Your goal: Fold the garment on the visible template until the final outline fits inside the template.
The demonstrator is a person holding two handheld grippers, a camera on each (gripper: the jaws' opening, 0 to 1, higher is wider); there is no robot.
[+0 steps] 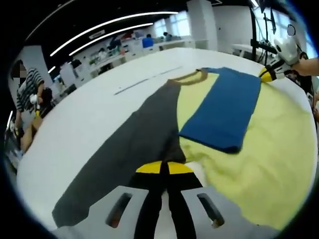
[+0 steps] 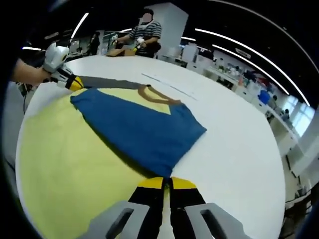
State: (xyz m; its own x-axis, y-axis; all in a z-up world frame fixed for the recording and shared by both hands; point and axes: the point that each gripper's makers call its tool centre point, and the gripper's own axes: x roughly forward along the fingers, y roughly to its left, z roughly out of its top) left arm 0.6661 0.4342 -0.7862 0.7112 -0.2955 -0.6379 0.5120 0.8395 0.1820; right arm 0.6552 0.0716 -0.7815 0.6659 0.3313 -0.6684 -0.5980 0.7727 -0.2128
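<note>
We see the shirt spread on the white table; its blue sleeve is folded in, its grey sleeve not; both grippers pinch its hem.

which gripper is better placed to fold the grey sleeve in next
Left, probably. The left gripper sits shut at the edge of the grey sleeve, still spread on the table. The right gripper is by the blue sleeve, already folded over the yellow body.

Open-plan lab: long ceiling light strips, rows of white workbenches, seated person.
</note>
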